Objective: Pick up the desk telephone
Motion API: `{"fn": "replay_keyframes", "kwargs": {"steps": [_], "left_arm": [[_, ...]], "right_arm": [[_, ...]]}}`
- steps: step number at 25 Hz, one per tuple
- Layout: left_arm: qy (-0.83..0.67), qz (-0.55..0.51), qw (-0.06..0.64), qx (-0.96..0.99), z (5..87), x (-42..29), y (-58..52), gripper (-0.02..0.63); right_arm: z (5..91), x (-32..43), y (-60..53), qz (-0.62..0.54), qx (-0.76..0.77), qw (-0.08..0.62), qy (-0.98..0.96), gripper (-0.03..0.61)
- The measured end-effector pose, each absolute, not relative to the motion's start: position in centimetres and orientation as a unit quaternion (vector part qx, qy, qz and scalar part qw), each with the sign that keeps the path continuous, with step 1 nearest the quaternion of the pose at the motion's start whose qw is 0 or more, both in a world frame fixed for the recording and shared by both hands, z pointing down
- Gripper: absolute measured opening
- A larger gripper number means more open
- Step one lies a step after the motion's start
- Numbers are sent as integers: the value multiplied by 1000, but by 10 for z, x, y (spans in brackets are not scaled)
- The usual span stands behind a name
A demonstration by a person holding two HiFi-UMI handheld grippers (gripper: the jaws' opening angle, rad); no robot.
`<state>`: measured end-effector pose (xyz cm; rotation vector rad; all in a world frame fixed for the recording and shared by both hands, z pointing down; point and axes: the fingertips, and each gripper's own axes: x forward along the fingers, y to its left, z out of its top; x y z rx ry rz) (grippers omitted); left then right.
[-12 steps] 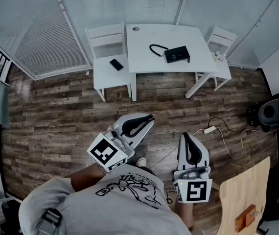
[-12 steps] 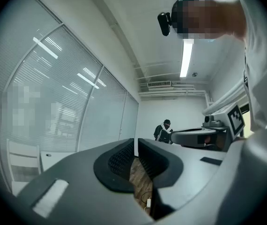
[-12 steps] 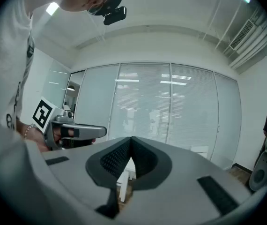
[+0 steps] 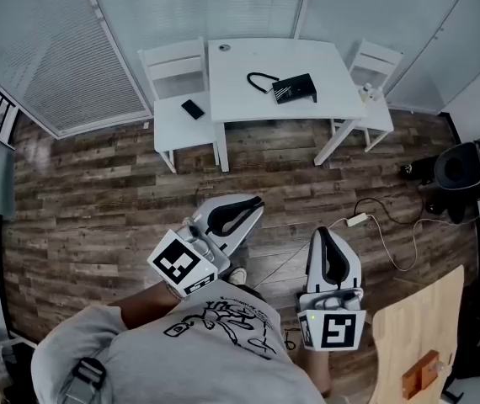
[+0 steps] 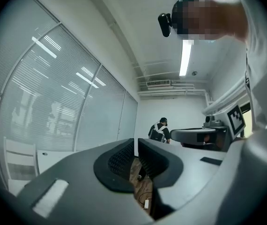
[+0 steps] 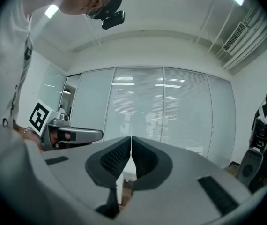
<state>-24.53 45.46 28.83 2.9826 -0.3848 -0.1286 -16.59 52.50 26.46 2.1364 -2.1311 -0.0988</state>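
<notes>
Desk telephone (image 4: 295, 88) on table (image 4: 324, 57), well beyond both closed jaws

2 level, empty tongs, left tongs (image 4: 255, 202) and right tongs (image 4: 322, 234), jaws together, side by side

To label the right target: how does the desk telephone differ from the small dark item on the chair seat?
The desk telephone is bigger and boxy; the dark item is small and flat. The telephone lies on the table, the item on a chair. Both are dark.
</notes>
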Motion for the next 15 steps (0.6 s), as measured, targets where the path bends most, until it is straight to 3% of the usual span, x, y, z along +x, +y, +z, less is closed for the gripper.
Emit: {"fn": "replay_keyframes", "kwargs": {"steps": [15], "left_arm": [[-130, -33, 91, 987, 312, -195, 416, 25]], "right_arm": [[289, -120, 477, -5, 705, 59, -707, 6]]}}
